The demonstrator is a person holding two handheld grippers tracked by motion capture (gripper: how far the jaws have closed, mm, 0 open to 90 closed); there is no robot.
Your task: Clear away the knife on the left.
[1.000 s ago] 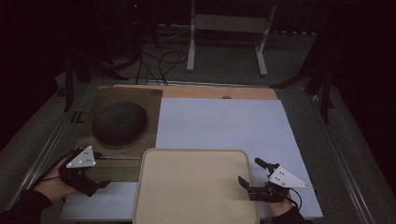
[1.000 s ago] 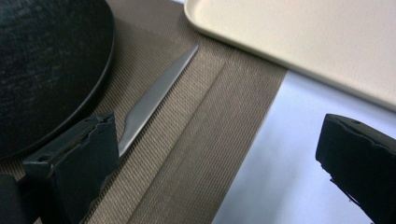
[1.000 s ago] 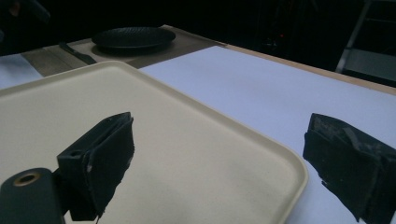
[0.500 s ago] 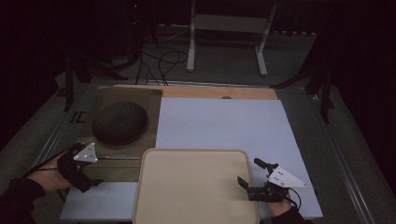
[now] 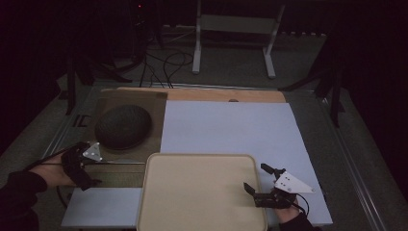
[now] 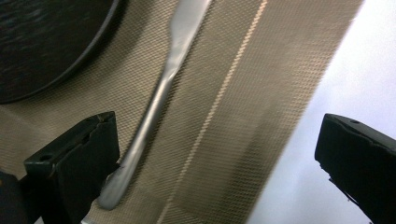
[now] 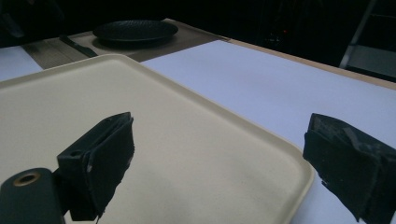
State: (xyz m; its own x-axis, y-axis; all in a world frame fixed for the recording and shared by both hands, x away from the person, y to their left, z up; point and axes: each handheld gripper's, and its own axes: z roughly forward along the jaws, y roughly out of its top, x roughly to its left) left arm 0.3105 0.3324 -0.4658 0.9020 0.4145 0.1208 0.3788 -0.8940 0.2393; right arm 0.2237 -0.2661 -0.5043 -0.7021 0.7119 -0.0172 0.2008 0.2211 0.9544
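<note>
Left gripper [image 5: 94, 159], jaws spread wide, sits low over the woven brown mat [image 6: 261, 107]; a slim metal utensil [image 6: 159, 102] lies on that mat, its near end touching the inner face of one jaw. The dark plate [image 5: 123, 126] rests on the same mat, just beyond the utensil. Right gripper [image 5: 257, 185], jaws likewise apart, straddles the near right corner of the cream tray [image 5: 192, 192], which lies just right of the mat on the white surface [image 5: 231, 125].

Bystanders on and behind the table
White sheet [image 5: 231, 130] covers table centre and right; bare wooden strip [image 5: 226, 95] along far edge. Beyond, metal stand [image 5: 235, 43] and loose cables [image 5: 166, 62] on dim floor.
</note>
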